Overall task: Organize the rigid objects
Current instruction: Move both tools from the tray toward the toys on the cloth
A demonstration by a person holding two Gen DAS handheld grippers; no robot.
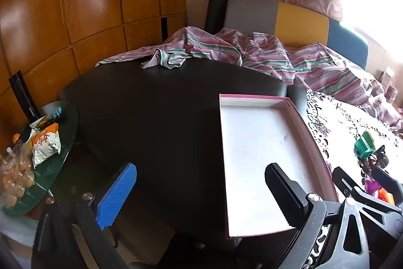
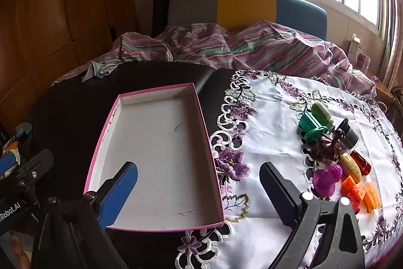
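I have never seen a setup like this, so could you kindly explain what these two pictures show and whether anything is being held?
There is no robot arm: a person carries a two-finger tool in each hand, and a fisheye camera on each looks forward along its jaws. The left wrist picture shows the left gripper, the right wrist picture the right gripper. Both stand open and hold nothing. On the dark table lies a shallow pink-edged box, nothing in it. Beside it, on the embroidered white cloth, sits a cluster of small toys: green, brown, purple, yellow, red and orange pieces. Behind is a striped sheet.
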